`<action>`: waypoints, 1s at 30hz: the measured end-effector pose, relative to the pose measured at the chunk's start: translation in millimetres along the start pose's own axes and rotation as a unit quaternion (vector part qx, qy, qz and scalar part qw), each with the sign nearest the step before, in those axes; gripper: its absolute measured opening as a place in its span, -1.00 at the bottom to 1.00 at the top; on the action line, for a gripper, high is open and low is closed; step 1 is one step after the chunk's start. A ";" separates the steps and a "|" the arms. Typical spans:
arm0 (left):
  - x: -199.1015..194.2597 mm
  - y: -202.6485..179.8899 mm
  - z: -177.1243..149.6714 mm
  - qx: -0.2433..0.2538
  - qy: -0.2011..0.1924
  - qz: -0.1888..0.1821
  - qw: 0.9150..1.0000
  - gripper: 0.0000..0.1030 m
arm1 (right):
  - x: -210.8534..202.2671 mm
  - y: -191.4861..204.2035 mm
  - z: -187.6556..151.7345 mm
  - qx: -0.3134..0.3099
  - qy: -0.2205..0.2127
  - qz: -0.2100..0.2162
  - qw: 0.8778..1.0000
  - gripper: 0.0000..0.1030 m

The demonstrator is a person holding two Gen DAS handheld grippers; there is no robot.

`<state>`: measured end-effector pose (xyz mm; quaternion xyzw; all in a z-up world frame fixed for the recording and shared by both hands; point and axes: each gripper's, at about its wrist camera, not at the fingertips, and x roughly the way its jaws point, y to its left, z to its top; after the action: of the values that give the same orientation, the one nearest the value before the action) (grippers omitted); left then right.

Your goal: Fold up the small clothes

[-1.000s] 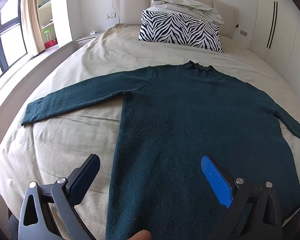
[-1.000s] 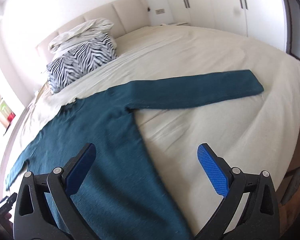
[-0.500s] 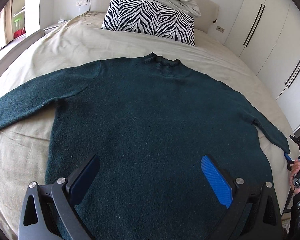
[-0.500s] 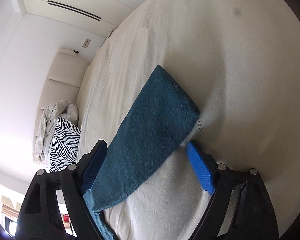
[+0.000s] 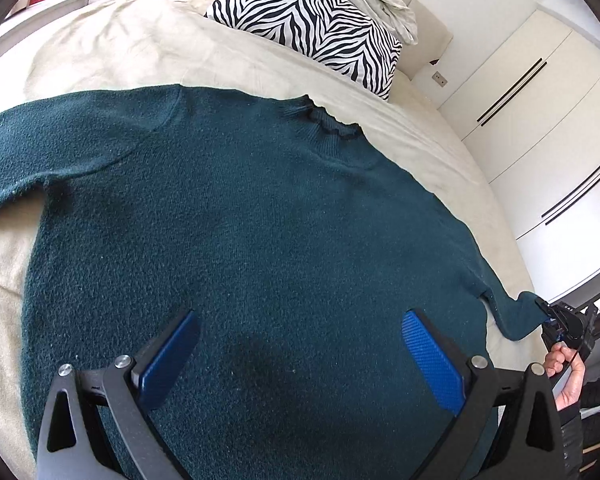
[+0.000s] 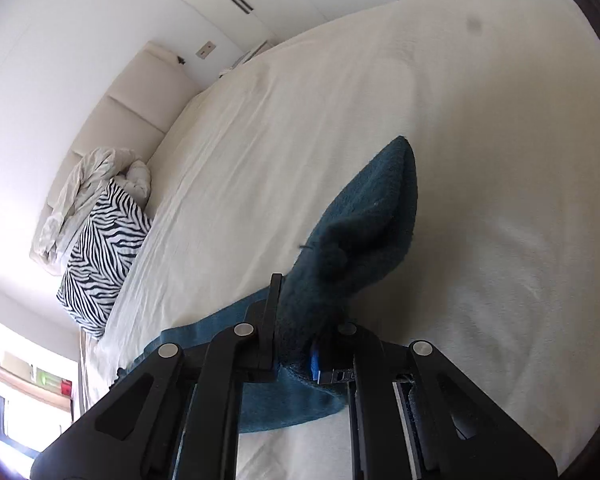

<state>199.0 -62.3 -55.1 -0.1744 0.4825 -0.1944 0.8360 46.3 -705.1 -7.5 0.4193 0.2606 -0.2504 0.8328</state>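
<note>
Since the earlier frames, right gripper [image 6: 296, 354] has travelled to the cuff of the dark teal knitted sweater [image 5: 260, 240] and its jaws have just been closing; they now pinch that sleeve end [image 6: 364, 232], which stands bunched ahead of the fingers above the cream bedsheet [image 6: 480, 120]. Left gripper [image 5: 300, 352] hangs over the sweater's lower body, jaws spread wide, nothing between them. Beyond the collar, far ahead, lies a zebra-striped pillow [image 5: 312, 24].
</note>
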 end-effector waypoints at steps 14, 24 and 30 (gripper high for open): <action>-8.7 53.5 37.5 -0.103 -0.043 -0.099 0.989 0.99 | 86.4 325.5 -282.1 -0.385 0.169 0.128 0.898 -0.78; 37.4 29.5 38.4 -0.118 0.020 -0.133 0.984 0.99 | 45.9 234.2 -318.2 -0.269 0.214 0.194 0.919 0.16; 66.9 -6.4 36.4 -0.062 0.051 -0.085 0.993 0.56 | 26.7 163.3 -289.5 -0.151 0.224 0.213 0.939 0.16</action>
<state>260.5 -97.0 -84.2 -0.2565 0.5191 -0.2427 0.7783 105.0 -385.0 -80.3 0.3795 0.3793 0.0754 0.8405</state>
